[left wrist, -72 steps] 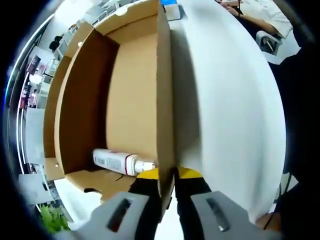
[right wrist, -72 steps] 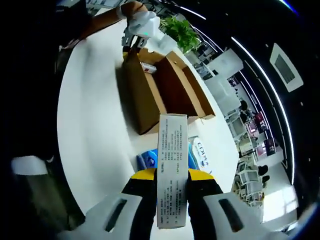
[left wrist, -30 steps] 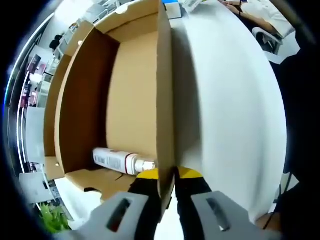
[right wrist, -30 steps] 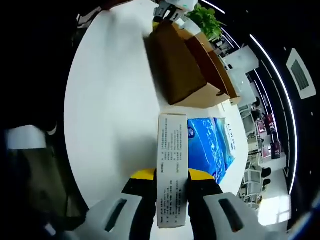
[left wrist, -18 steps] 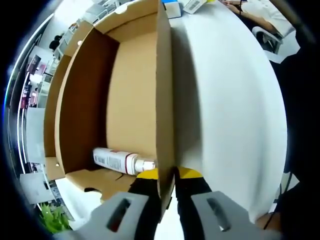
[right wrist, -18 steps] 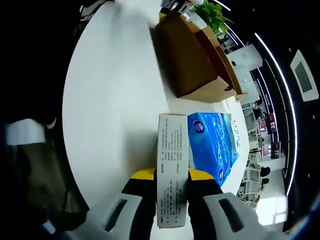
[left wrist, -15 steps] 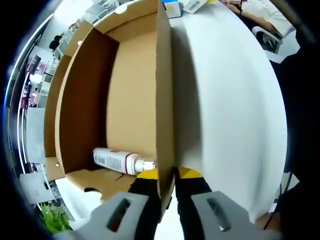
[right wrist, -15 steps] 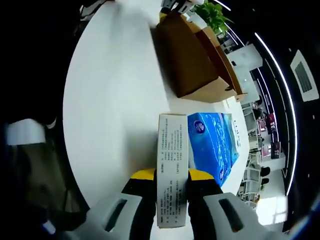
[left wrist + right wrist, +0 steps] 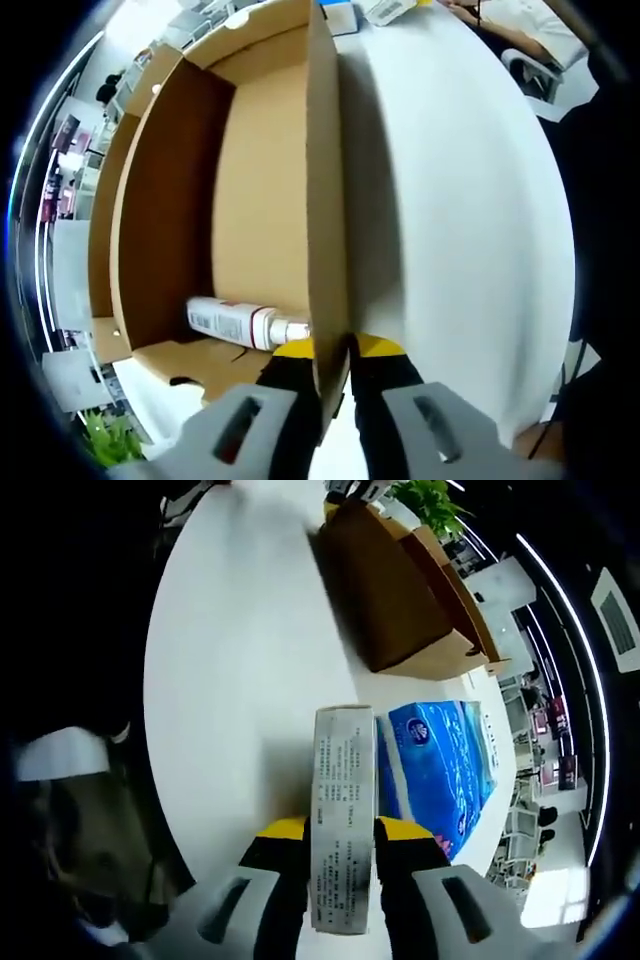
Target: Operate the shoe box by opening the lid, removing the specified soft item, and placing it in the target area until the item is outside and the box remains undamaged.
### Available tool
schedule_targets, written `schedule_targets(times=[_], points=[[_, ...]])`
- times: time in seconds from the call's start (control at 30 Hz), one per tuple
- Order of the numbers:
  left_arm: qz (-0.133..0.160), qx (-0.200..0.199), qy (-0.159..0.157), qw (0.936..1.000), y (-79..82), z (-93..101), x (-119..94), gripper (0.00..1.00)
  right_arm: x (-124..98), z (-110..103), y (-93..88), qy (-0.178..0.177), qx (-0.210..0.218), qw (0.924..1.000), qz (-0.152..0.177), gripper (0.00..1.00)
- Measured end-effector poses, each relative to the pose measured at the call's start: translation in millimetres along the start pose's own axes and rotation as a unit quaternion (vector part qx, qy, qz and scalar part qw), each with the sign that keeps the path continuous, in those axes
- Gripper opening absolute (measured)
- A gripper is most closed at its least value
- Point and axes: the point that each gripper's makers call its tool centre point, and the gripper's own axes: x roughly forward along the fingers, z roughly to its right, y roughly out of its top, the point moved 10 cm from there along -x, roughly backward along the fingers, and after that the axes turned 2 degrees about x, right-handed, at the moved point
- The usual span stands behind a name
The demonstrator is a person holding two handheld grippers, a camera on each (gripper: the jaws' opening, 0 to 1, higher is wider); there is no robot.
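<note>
The box (image 9: 250, 190) is standing open on the table (image 9: 470, 220), with a tube (image 9: 240, 322) lying inside. The left gripper (image 9: 333, 352) is pinching its wall. The right gripper (image 9: 341, 830) is clamping a carton (image 9: 342, 810) above the table, beside a blue pack (image 9: 440, 770).

My left hand-held gripper (image 9: 333, 352) has yellow-tipped black jaws on a grey body. The shoe box (image 9: 260, 190) is plain brown cardboard, lighter tan on its floor. Inside lies a white tube (image 9: 245, 323) with small dark print and a red band. The bench (image 9: 460, 210) is white. My right hand-held gripper (image 9: 340, 830), same colours, carries a white carton (image 9: 341, 810) covered in fine black text. Beside it lies a bright blue packet (image 9: 440, 770) with white markings. A green plant (image 9: 432, 498) shows beyond.
</note>
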Motion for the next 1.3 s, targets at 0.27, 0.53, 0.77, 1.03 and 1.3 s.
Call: schedule_targets(times=[0.27,0.53,0.77,1.03,1.3], points=[[0.0,0.001,0.0,1.0,0.8,1.7,-0.4,0.08,-4.4,-3.4,1.3,0.03,0.017,0.9994,0.005,0.34],[0.0,0.001,0.0,1.0,-0.9,-0.7,0.6,0.08,-8.8,-7.7,1.6,0.081,0.03,0.9962,0.007,0.38],[0.0,0.001,0.0,1.0,0.4,1.3,0.1,0.08,-7.7,-5.6,0.5,0.077,0.033,0.9965,0.004,0.38],[-0.001,0.001,0.0,1.0,2.1,3.6,-0.8,0.08,-14.0,0.3,-3.1,0.122,0.038,0.9918,0.005,0.39],[-0.003,0.001,0.001,1.0,1.5,1.4,0.3,0.08,-13.9,27.6,-3.2,0.151,0.081,0.9851,-0.018,0.54]])
